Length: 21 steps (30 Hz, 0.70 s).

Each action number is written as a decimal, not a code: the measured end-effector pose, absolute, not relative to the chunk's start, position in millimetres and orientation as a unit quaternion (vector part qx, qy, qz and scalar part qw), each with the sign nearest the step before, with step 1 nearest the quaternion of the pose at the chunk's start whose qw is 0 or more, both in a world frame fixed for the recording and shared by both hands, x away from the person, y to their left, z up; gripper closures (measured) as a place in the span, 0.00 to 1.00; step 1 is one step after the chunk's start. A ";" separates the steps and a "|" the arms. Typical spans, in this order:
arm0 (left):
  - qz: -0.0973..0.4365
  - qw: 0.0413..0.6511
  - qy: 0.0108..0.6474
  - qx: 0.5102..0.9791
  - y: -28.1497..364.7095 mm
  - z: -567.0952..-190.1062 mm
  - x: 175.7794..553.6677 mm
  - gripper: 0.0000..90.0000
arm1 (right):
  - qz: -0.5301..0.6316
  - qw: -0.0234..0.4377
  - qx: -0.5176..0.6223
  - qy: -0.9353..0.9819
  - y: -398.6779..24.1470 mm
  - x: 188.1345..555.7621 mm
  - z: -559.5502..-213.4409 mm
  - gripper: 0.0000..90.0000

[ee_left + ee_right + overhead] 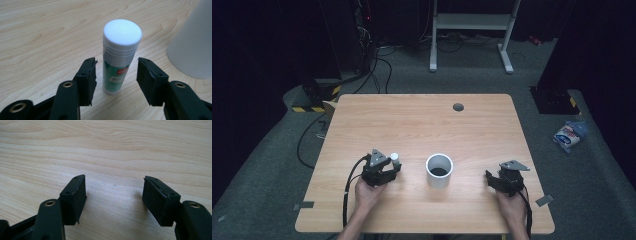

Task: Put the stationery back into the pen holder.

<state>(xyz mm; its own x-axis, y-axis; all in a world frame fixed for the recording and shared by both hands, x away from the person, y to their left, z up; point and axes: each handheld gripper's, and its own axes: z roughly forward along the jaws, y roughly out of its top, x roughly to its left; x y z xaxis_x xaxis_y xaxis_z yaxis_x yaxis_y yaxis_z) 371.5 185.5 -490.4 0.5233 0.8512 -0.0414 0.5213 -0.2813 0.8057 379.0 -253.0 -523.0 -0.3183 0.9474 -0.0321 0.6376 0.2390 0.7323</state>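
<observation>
So on the table (422, 120) there's one glue stick (120, 55), one white cup (439, 170) and two sets of tongs. Left tongs (116, 72) are spread either side of the upright glue stick, small gaps both sides, not pinching it. That close-up shows its green label; from above it's just a white cap left of the cup. Right tongs (115, 195) are spread over bare wood.

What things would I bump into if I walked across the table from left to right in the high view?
left gripper → glue stick → white cup → right gripper
</observation>
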 end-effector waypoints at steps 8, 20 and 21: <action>0.207 0.407 0.441 0.772 184.1 -490.0 370.6 0.66 | 0.316 0.244 0.530 0.748 -253.1 379.0 -523.1 0.39; 0.218 0.405 0.435 0.775 183.8 -488.6 368.9 0.72 | 0.318 0.242 0.529 0.749 -253.7 379.4 -523.2 0.39; 0.218 0.406 0.435 0.774 184.0 -488.1 368.4 0.72 | 0.318 0.242 0.529 0.748 -253.7 379.4 -523.2 0.39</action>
<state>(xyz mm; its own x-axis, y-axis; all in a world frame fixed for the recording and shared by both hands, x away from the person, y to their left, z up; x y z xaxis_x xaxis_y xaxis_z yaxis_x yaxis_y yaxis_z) 368.4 184.0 -488.1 0.5271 0.8497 -0.0153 0.4952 -0.2924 0.8181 379.4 -253.7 -523.2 -0.3222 0.9463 -0.0257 0.6388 0.2374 0.7318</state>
